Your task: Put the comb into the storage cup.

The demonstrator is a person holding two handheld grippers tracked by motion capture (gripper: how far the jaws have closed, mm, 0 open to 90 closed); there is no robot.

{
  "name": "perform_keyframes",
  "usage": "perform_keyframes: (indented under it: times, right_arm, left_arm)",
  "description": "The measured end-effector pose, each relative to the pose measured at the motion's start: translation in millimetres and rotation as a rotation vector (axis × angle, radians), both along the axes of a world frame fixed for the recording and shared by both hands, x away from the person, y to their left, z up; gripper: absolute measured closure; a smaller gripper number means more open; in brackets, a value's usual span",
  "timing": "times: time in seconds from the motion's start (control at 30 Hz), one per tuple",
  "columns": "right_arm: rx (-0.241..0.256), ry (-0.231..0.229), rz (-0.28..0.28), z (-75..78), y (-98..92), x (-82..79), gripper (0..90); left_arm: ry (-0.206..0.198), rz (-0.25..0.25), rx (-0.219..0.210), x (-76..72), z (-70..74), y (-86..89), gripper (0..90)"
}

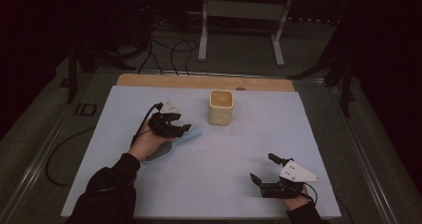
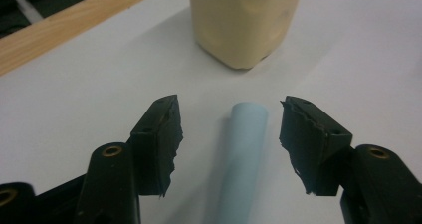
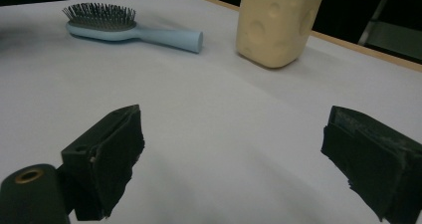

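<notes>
A light blue hairbrush [image 3: 134,31] lies flat on the white table sheet [image 1: 239,149], bristles up, its handle [image 2: 241,159] pointing toward a cream square cup [image 1: 220,107]. My left gripper [image 1: 179,128] hovers open over that handle; in the left gripper view the handle runs between the two jaws without touching them, and the gripper midpoint [image 2: 226,134] sits above it. The cup [image 2: 244,20] stands just beyond. My right gripper [image 1: 263,169] rests open near the front right of the sheet, its jaws [image 3: 234,154] wide apart with nothing between them.
A wooden strip [image 1: 204,81] borders the table's far edge. Beyond it are a white metal stand [image 1: 244,20] and cables [image 1: 169,50] on the dark floor. The cup [image 3: 278,22] stands close to the brush handle's tip.
</notes>
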State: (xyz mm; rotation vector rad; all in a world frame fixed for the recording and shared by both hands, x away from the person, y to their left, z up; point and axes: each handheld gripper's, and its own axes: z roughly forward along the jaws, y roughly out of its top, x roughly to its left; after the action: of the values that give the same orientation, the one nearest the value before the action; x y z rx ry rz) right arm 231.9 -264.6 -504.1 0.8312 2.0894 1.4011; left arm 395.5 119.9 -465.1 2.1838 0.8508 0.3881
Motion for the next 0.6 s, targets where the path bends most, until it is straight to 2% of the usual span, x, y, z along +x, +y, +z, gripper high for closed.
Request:
perform_keyframes:
  times: [0.2,0.33,0.5,0.6]
  right_arm:
    - [0.005,0.0,0.001,0.2,-0.5,0.1,8.9]
    - [0.003,0.0,0.005,0.0,0.0,0.1,8.9]
    - [0.001,-0.003,0.008,0.5,0.0,-0.3,8.9]
    - [0.004,-0.002,0.008,0.6,0.2,-0.4,8.9]
  left_arm:
    - [0.011,0.01,0.057,7.1,-9.1,-12.0,62.8]
    - [0.029,0.033,0.076,13.6,-13.9,-15.9,74.0]
    - [0.061,0.052,0.072,21.2,-19.2,-19.1,87.8]
    - [0.081,0.067,0.081,24.9,-22.4,-23.3,89.4]
